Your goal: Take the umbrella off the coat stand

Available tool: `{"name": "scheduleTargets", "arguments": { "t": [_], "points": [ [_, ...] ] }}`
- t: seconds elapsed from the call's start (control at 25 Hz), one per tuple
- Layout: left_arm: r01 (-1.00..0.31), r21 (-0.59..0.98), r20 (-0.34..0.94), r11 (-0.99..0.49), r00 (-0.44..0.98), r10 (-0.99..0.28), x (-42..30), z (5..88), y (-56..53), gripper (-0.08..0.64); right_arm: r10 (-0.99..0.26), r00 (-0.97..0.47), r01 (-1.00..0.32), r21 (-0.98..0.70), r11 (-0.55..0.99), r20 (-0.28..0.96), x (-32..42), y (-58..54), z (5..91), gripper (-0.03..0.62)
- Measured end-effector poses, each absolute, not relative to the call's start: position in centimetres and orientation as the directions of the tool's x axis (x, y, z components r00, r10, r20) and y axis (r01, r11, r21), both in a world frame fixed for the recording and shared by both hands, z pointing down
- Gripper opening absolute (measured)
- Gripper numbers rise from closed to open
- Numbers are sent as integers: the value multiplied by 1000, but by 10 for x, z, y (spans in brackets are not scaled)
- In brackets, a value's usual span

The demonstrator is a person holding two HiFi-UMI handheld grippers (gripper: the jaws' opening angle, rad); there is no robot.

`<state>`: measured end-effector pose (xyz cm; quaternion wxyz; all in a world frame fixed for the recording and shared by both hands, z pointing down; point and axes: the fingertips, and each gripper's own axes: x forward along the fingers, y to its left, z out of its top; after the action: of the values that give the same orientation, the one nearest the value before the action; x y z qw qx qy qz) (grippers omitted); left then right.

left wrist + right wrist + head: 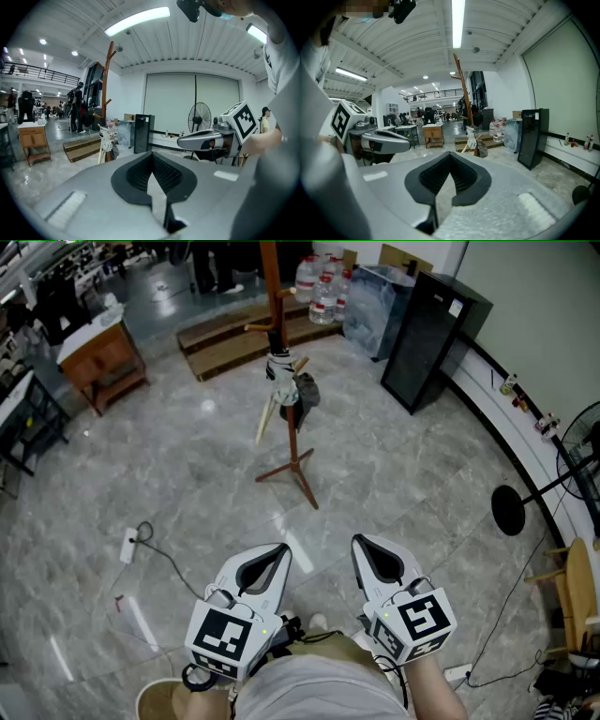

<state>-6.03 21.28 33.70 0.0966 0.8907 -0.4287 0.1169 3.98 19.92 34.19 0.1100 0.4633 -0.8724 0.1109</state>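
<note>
A glossy grey marble floor spread under me in a large workshop hall. Close to my body I held two grippers side by side and low, both pointing forward. The left gripper had its jaws closed on nothing, tips meeting, and the right gripper was clenched and empty too. I judged that sensible, since nothing was within reach to grasp. Each gripper view looked past shut black pads toward the target. Well ahead stood the one wooden coat stand on its splayed feet. A single folded cream umbrella hung from it, slanting away from the pole with its tip toward the floor. How it hooked on, I could not tell at that range. One dark bag or garment hung just beside it on the same stand. The task looked unstarted: I would need to walk up, open a gripper and lift the umbrella clear of its peg. Farther out were one black cabinet, one floor fan, one wooden desk and a cluster of water bottles.
</note>
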Motion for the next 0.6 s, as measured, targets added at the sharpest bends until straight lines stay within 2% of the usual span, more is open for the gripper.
{"name": "scheduleTargets", "arguments": {
  "t": [0.6],
  "points": [
    [-787,64,295,-613,602,-742,-56,337,210,15,-781,-550,-827,-64,558,295,42,197,342,0]
  ]
}}
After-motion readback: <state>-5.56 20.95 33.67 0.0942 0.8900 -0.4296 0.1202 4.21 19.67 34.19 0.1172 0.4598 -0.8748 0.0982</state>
